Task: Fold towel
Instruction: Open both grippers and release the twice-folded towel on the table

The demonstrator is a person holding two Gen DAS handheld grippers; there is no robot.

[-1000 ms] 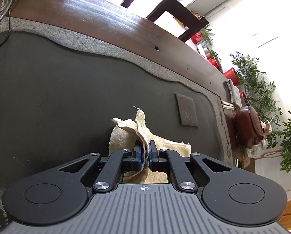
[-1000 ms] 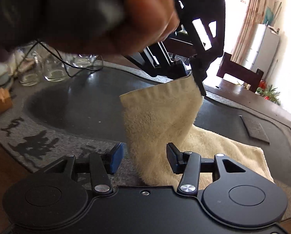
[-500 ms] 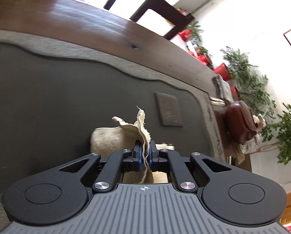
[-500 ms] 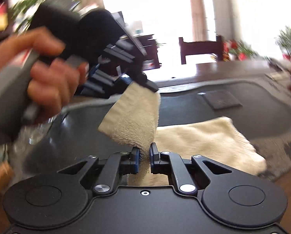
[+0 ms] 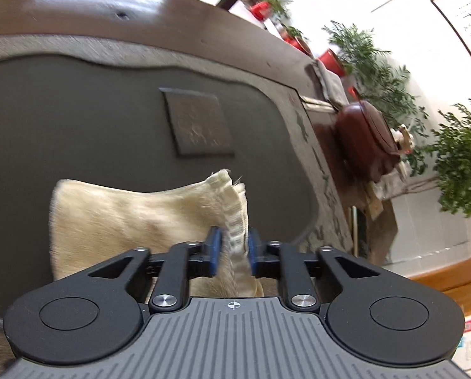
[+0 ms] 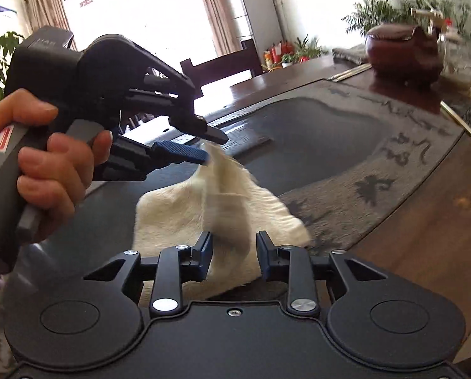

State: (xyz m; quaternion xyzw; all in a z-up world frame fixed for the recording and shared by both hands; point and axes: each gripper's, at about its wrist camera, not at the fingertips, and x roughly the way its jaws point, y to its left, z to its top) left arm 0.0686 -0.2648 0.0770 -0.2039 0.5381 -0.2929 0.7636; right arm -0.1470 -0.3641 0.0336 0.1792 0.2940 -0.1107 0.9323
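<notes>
Blurring towel (image 6: 223,202) edge btwn open fingers (image 6: 204,257).

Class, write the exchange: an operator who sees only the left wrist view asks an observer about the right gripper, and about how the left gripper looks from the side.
Operator: Where is the right gripper?
Observer: The right gripper sits low at the towel, jaws open on either side of a raised fold.
Operator: How does my left gripper look from the side?
Observer: The left gripper has its jaws apart, with the towel's corner at their tips.
</notes>
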